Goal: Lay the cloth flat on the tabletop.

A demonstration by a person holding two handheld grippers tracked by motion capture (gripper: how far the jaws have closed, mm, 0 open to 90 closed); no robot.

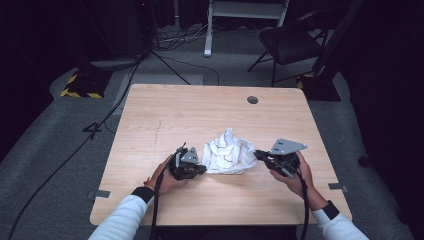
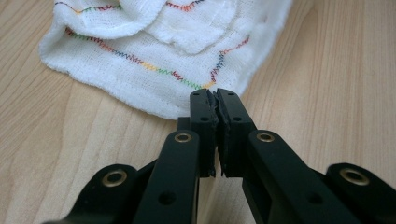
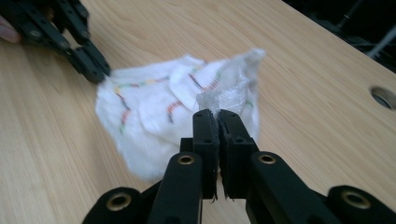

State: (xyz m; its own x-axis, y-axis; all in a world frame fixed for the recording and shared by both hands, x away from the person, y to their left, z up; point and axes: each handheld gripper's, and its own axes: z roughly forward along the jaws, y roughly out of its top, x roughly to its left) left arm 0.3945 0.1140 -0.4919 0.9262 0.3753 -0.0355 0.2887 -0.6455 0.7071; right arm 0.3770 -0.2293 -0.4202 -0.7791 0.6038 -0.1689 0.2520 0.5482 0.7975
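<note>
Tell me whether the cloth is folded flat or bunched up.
Bunched up. The white cloth rises in a crumpled heap on the table, layers overlapping, an edge pinched in each shut gripper.

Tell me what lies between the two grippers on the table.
The crumpled white cloth lies between the left gripper and the right gripper, as the high view shows. Each gripper is shut on an edge of it.

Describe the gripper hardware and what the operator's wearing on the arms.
Both grippers are black, two-jaw, with brass-coloured rivets at the linkage pivots. The left gripper and right gripper each carry a grey three-cornered plate on top and trail a black cable. The person wears white sleeves with dark cuffs.
</note>
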